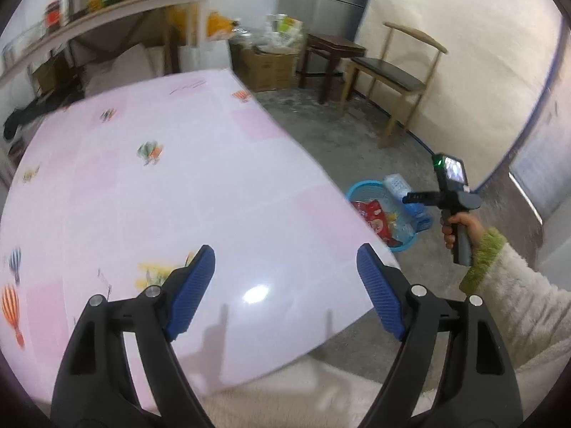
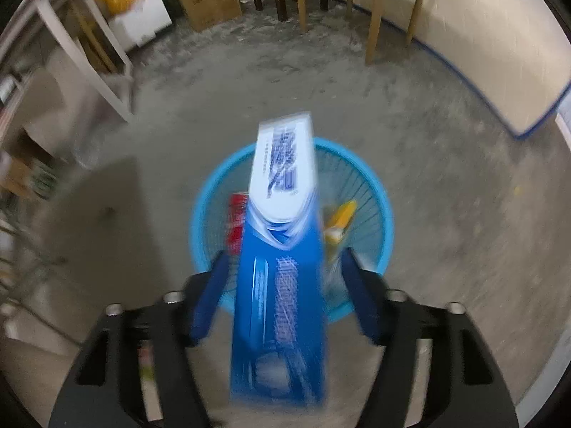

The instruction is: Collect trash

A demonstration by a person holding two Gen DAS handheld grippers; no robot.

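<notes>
Clearly, the right claw (image 2: pixel 285 281) is pointing steeply down over the blue basket (image 2: pixel 378 192) on the concrete floor (image 2: pixel 446 249), with its blue pads spread apart. A long blue and white box (image 2: pixel 282 249) is lying between the pads, its white end reaching forward past the basket's far rim, and a gap is showing on each side of it, so the pads are not pressing on it. The box is blurred. Under it, inside the basket, a red packet (image 2: pixel 237 221) is sitting left of the box and a yellow wrapper (image 2: pixel 342 217) right of it. Bare floor is running all around the basket; ahead of the claw the legs of a wooden chair (image 2: pixel 374 18) and a cardboard carton (image 2: pixel 210 0) are standing well apart from it.

Meanwhile the left claw (image 1: pixel 285 285) is hanging wide and empty above the pink surface (image 1: pixel 160 196), which is bare ahead of the pads apart from its printed balloon pictures. The surface's right edge is running diagonally just beside the right-hand pad, and its near edge is passing under the claw. Beyond that right edge, low on the floor, the same basket (image 1: pixel 360 189) is showing, with the person's right hand (image 1: pixel 460 228) gripping the other tool's handle above it.
</notes>
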